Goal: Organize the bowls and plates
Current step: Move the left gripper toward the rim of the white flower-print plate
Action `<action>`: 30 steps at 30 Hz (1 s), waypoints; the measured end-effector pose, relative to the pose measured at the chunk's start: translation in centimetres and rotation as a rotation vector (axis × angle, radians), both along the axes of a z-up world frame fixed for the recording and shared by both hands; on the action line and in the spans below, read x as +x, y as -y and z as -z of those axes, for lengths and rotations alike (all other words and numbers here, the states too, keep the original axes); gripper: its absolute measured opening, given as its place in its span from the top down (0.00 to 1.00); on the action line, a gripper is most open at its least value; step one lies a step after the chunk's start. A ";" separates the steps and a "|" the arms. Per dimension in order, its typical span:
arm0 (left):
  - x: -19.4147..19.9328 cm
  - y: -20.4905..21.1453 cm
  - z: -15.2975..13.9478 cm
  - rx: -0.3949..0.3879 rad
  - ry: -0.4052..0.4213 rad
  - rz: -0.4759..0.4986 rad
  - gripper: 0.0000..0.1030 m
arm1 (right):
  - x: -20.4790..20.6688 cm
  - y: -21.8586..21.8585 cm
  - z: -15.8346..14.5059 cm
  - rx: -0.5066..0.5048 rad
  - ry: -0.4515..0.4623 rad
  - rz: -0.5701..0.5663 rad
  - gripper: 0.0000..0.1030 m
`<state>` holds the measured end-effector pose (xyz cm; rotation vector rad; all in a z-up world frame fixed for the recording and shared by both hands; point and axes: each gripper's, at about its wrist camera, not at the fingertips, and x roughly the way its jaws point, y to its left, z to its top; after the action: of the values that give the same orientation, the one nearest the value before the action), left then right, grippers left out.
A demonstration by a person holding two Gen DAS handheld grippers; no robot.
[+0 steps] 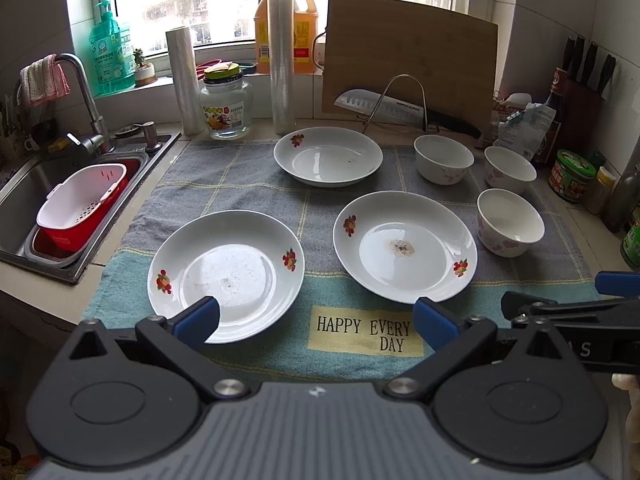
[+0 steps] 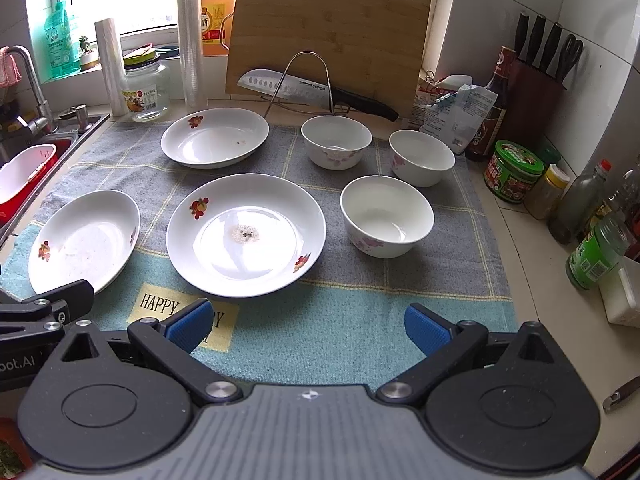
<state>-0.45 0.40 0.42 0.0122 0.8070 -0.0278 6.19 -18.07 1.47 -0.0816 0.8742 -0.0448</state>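
Three white flower-print plates lie on a blue-grey cloth: a near left plate [image 1: 226, 274] [image 2: 84, 240], a middle plate [image 1: 404, 246] [image 2: 246, 234] with a stain at its centre, and a far plate [image 1: 328, 156] [image 2: 214, 136]. Three white bowls stand to the right: a far left bowl [image 1: 443, 159] [image 2: 336, 142], a far right bowl [image 1: 510, 169] [image 2: 422, 156] and a near bowl [image 1: 510, 222] [image 2: 386, 214]. My left gripper [image 1: 316, 322] is open and empty above the cloth's front edge. My right gripper [image 2: 306, 326] is open and empty, to the right of the left one.
A sink [image 1: 24, 184] with a red and white basket [image 1: 82, 204] lies at the left. A cutting board [image 1: 408, 60], knife [image 1: 392, 110], glass jar [image 1: 226, 106] and film rolls stand at the back. Jars and bottles [image 2: 514, 172] line the right side.
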 end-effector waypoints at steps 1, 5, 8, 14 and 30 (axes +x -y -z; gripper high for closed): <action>0.0 0.0 0.0 -0.002 0.002 0.001 0.01 | 0.0 0.0 0.0 -0.002 0.001 -0.001 0.00; -0.1 -0.4 0.2 -0.006 0.018 0.012 0.01 | 0.0 -0.2 0.0 -0.004 0.017 -0.012 0.00; -0.2 -0.8 0.4 -0.004 0.032 0.021 0.01 | -0.1 -0.2 0.1 0.009 0.035 -0.032 0.00; -0.4 -2.1 1.2 0.000 0.040 0.028 0.01 | -0.5 0.3 0.5 0.076 0.098 -0.101 0.00; -0.4 -8.5 3.2 -0.005 0.097 0.047 0.01 | -0.2 -3.6 4.7 0.127 0.091 -0.279 0.00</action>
<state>-0.86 8.93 -2.80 0.0275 0.7100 -0.0727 6.03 -14.44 -3.26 -0.0820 0.7662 0.2660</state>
